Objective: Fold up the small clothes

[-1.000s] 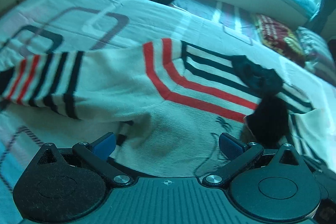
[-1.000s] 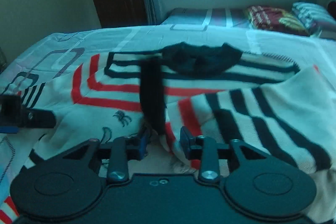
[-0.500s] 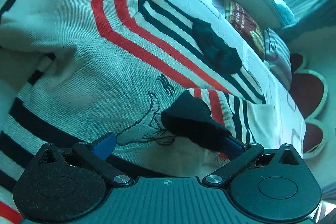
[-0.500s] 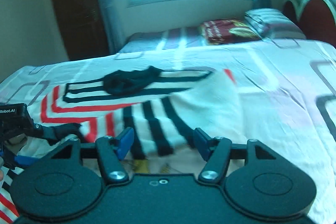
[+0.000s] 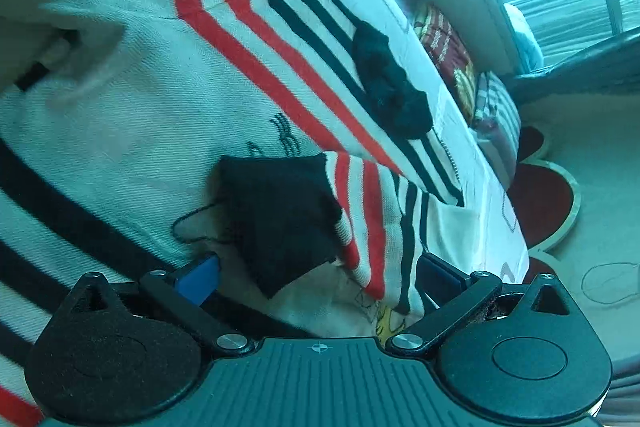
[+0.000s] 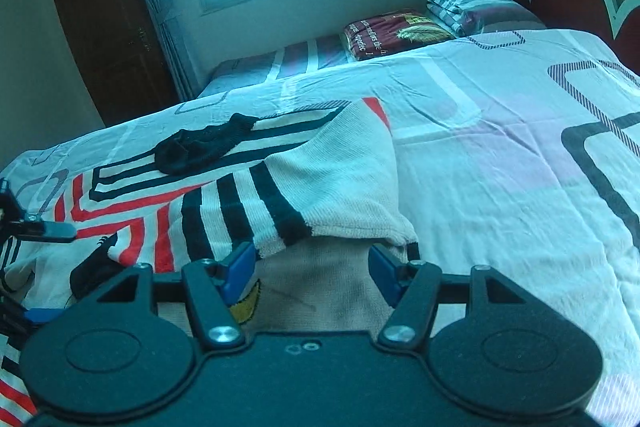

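The striped sweater [image 6: 168, 203] lies on the bed [image 6: 500, 147], its long axis running near to far with the black collar [image 6: 200, 147] at the far end. 1 sleeve [image 6: 320, 187] is folded inward, so sleeve-folding seems in hand. Both the left gripper [image 5: 318, 277] and right gripper [image 6: 312, 267] have fingers spread, holding nothing. Next probably calls for pinching the hem.

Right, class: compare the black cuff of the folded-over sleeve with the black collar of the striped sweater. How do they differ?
Place: the black cuff lies on the sweater front, close to the left gripper; the black collar sits at the far end, toward the pillows.
Shape: the cuff looks like a flat, angular patch; the collar is long and bunched.
Neighbours: the cuff joins red and black sleeve stripes; the collar sits among black stripes.
Both are plain black knit.
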`<state>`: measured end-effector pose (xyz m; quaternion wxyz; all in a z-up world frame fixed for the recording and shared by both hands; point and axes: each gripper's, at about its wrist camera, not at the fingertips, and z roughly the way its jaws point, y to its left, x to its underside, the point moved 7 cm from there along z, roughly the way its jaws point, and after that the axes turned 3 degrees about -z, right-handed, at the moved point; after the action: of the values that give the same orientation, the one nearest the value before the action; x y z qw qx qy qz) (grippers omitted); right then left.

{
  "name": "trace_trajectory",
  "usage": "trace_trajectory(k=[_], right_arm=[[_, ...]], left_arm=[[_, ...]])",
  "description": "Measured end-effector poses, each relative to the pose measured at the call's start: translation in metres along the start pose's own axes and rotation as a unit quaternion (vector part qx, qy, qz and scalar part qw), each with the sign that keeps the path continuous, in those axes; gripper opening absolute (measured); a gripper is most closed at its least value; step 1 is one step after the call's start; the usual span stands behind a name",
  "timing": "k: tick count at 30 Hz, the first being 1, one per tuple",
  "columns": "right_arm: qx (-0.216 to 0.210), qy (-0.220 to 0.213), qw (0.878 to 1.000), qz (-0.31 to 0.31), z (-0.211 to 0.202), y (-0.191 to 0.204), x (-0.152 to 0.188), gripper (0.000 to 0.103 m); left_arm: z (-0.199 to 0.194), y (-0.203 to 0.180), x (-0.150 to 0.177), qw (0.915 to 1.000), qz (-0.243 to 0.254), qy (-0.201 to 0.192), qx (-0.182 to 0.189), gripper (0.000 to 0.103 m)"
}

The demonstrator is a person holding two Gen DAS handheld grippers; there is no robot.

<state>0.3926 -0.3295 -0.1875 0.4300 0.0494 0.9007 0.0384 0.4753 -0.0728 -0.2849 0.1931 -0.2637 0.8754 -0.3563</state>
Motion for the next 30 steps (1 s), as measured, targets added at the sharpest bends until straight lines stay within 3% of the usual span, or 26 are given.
trace_trajectory(k=[1, 3, 5, 10, 12, 14, 18, 21, 22, 25, 28, 30], right_arm=[[0.002, -0.001, 1.000, -0.003, -0.001, 0.000, 0.000, 0.062], [0.014, -0.004, 1.000, -0.009, -0.001, -0.002, 0.000, 0.062], [0.032, -0.006, 0.999, -0.017, -0.001, -0.006, 0.000, 0.062], [0.081, 0.013, 0.996, -0.037, 0.011, -0.023, 0.006, 0.060], [0.095, 0.027, 0.994, -0.045, 0.020, -0.028, 0.009, 0.055], [0.097, 0.035, 0.993, -0.048, 0.031, -0.031, 0.009, 0.041], [0.105, 0.023, 0.992, -0.058, 0.043, -0.030, -0.001, 0.038], [0.089, 0.020, 0.994, -0.057, 0.047, -0.027, -0.007, 0.035], [0.080, 0.021, 0.995, -0.056, 0.047, -0.025, -0.006, 0.023], [0.091, 0.037, 0.995, -0.026, 0.052, -0.037, 0.005, 0.017], [0.081, 0.035, 0.996, -0.009, 0.046, -0.046, 0.012, 0.014], [0.068, 0.044, 0.997, -0.013, 0.040, -0.044, 0.011, 0.016]], left_arm=[[0.004, -0.003, 0.000, 0.9999, 0.001, -0.008, 0.007, 0.102], [0.003, -0.006, 0.000, 0.9997, 0.005, -0.024, 0.007, 0.078], [0.012, -0.008, -0.002, 0.9996, 0.010, -0.025, 0.006, 0.032], [0.005, -0.018, -0.013, 0.9982, 0.038, -0.045, -0.003, 0.012], [-0.004, -0.034, -0.023, 0.9954, 0.069, -0.066, 0.008, 0.012], [-0.012, -0.051, -0.036, 0.9917, 0.094, -0.085, 0.016, 0.012], [-0.035, -0.062, -0.061, 0.9841, 0.130, -0.121, 0.009, 0.012], [-0.038, -0.046, -0.071, 0.9828, 0.138, -0.121, -0.019, 0.012], [-0.034, -0.040, -0.071, 0.9810, 0.147, -0.120, -0.037, 0.012], [-0.014, -0.006, -0.067, 0.9772, 0.157, -0.101, -0.100, 0.012], [-0.013, -0.008, -0.060, 0.9687, 0.187, -0.122, -0.109, 0.013], [-0.018, -0.013, -0.060, 0.9684, 0.185, -0.120, -0.117, 0.014]])
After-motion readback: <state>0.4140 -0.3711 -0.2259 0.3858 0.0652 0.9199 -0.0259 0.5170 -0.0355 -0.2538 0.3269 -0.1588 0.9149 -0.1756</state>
